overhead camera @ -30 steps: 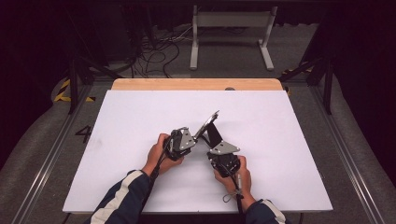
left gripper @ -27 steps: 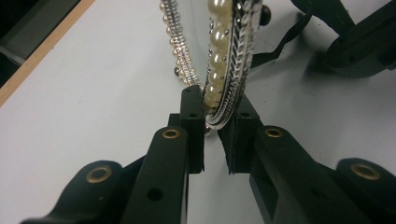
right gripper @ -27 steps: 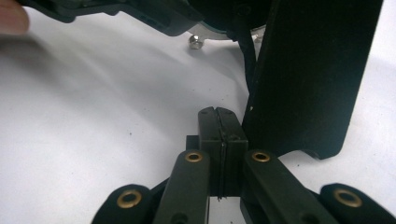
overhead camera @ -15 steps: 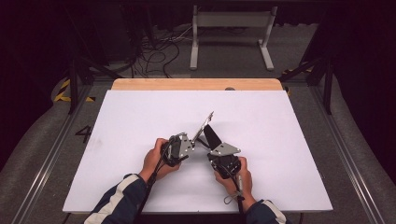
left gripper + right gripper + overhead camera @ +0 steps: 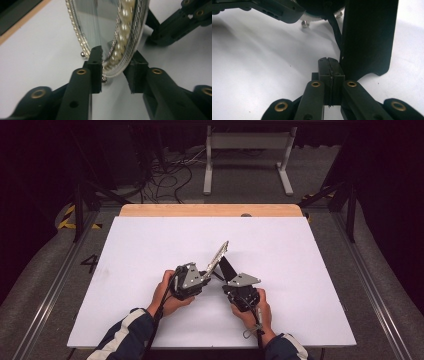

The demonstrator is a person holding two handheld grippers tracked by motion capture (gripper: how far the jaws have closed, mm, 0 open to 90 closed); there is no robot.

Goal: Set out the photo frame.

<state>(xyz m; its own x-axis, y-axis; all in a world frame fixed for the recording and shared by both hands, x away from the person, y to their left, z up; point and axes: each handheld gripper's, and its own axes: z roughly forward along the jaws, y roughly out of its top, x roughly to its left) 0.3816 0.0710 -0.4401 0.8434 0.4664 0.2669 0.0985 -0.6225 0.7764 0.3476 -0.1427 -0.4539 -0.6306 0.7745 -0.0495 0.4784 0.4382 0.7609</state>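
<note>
Standing the oval pearl-rimmed mirror (image 5: 110, 27) on its black back stand (image 5: 368, 37), my left claw (image 5: 113, 72) has just been opening, mirror rim between; right claw (image 5: 331, 75) stays clenched, empty. Letting go remains.

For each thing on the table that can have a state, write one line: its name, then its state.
Pearl-framed mirror: tilted up on its lower edge, leaning back.
Black back stand: swung out behind the mirror, foot on the white table.
Left gripper: jaws just opening, either side of the mirror's rim, right pad off it.
Right gripper: shut, beside the stand.
</note>
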